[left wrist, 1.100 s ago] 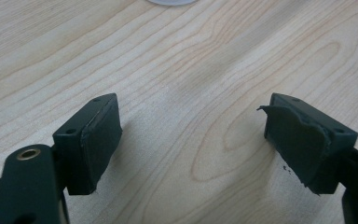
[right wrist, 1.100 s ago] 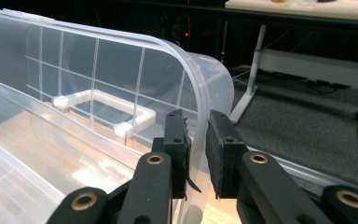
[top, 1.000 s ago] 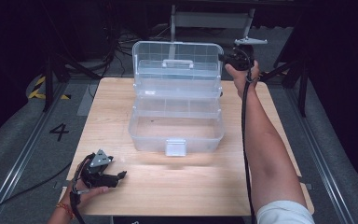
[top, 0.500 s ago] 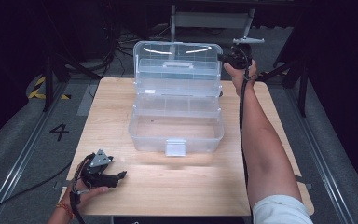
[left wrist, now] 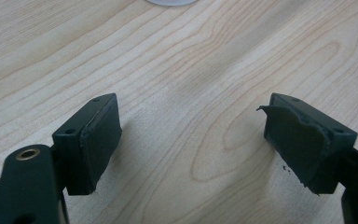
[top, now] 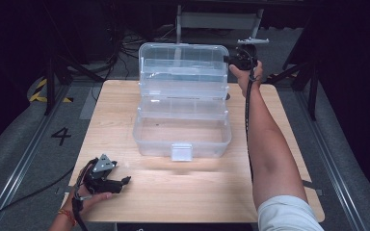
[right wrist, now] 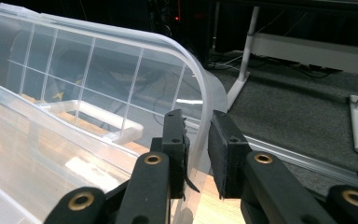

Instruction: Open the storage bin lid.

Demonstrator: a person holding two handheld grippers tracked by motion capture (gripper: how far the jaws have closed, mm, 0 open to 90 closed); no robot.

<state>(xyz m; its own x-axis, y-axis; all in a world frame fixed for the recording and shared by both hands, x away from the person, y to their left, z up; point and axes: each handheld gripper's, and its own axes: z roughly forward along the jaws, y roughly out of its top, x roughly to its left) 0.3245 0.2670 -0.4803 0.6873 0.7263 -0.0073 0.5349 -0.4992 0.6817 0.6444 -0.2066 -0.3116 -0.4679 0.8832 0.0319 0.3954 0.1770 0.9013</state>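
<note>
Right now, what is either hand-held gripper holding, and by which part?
The right hand-held gripper pinches the clear box's lid by its side rim. The left hand-held gripper holds nothing.

Each tool is black: the left tool [top: 107,177] carries a grey three-cornered plate and trails a black cable, and brass-ringed screw holes mark the right tool [right wrist: 198,154]. A pale short sleeve [top: 287,214] covers the right shoulder; a beaded band [top: 67,216] circles the left wrist.

Bright light is falling from above on the table [top: 125,120]; the room around it is staying dark. White glare is shining on the box [top: 183,67] toward twelve o'clock. Soft shadows are lying under the jaws in the left gripper view. Nearby jaws are looking blurry.
</note>
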